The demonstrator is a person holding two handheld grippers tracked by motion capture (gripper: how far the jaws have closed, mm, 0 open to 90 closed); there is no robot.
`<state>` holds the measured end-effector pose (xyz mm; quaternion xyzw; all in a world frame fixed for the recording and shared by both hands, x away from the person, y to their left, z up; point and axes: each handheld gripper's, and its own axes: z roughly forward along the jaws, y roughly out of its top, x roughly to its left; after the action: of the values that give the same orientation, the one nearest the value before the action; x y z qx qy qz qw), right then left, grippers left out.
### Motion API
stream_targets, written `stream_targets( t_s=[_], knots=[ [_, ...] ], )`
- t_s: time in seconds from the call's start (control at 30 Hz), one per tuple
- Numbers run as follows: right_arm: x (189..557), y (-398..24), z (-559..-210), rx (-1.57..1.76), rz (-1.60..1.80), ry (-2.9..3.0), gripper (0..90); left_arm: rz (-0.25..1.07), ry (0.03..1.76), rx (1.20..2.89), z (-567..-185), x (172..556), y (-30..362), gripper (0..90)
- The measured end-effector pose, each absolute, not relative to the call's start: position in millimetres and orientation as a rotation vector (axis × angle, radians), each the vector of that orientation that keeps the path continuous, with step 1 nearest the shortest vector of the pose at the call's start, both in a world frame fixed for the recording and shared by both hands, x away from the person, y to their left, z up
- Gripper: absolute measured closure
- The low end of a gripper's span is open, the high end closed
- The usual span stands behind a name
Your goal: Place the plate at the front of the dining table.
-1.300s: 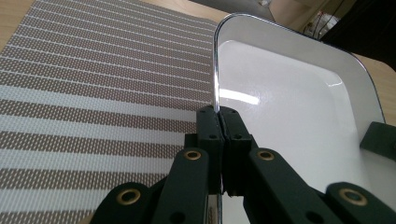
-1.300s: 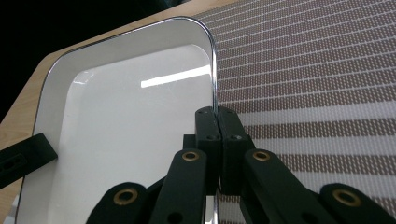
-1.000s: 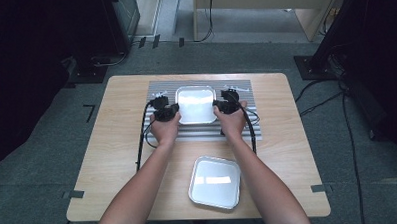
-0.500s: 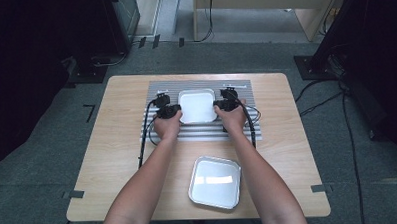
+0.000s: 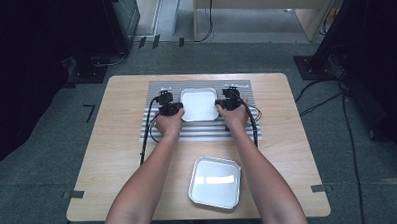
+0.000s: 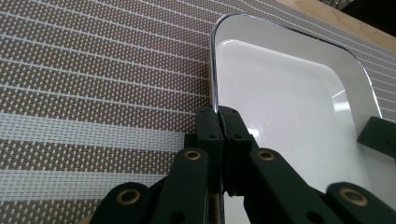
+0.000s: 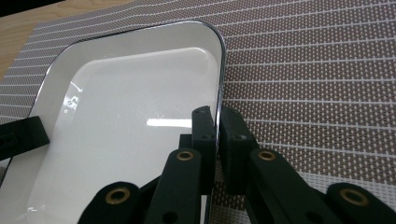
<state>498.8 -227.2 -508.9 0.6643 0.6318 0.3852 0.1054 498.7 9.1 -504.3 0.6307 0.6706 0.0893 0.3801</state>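
I see both grippers clenched on the glossy white rounded-square tray on the striped woven mat: left gripper at 9 o'clock, right gripper at 3. The high view adds a metal tray at 6 o'clock.

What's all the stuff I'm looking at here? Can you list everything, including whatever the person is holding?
white tray: one, white with a dark rim, on the striped mat, gripped at both side rims
striped mat: one, grey and white, far half of the table
metal tray: one, silvery, near edge of the table
table: one, light wood
left gripper: one, black, shut on the tray's left rim
right gripper: one, black, shut on its right rim
forearms: two, reaching in from below
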Motion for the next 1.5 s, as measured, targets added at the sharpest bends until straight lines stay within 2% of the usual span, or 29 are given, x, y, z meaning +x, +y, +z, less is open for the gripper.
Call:
stream_targets(
  t_s=[0.4, 0.47, 0.5, 0.53, 0.57, 0.73, 0.87, 0.93, 1.0, 1.17, 1.5],
  knots=[
    [497, -228, -515, 1.882, 1.164, 1.895, 84.4, 0.244, 1.712, 1.631, -507, 496, 8, 83.9],
    [497, -229, -516, 1.874, 1.179, 1.9, 81.8, 0.259, 1.716, 1.627, -505, 495, 8, 77.5],
    [497, -230, -515, 1.871, 1.19, 1.901, 76.6, 0.272, 1.715, 1.628, -504, 495, 8, 72.4],
    [497, -232, -514, 1.866, 1.218, 1.888, 68.4, 0.295, 1.71, 1.629, -502, 494, 8, 60.5],
    [497, -232, -514, 1.866, 1.218, 1.888, 68.4, 0.309, 1.713, 1.63, -500, 494, 8, 60.5],
    [494, -238, -507, 1.843, 1.185, 1.874, 62.7, 0.29, 1.713, 1.597, -494, 494, 16, 37.2],
    [490, -243, -500, 1.818, 1.254, 1.837, 53.6, 0.281, 1.683, 1.568, -490, 489, 23, 28.7],
    [488, -246, -498, 1.802, 1.242, 1.832, 53.0, 0.277, 1.644, 1.565, -488, 486, 25, 24.0],
    [483, -247, -497, 1.79, 1.201, 1.804, 47.2, 0.302, 1.616, 1.584, -485, 483, 24, 16.2],
    [474, -251, -496, 1.757, 1.189, 1.811, 33.6, 0.32, 1.553, 1.598, -474, 476, 26, 13.2],
    [466, -268, -489, 1.886, 1.116, 1.787, 29.5, 0.312, 1.504, 1.601, -468, 456, 37, 13.2]
  ],
)
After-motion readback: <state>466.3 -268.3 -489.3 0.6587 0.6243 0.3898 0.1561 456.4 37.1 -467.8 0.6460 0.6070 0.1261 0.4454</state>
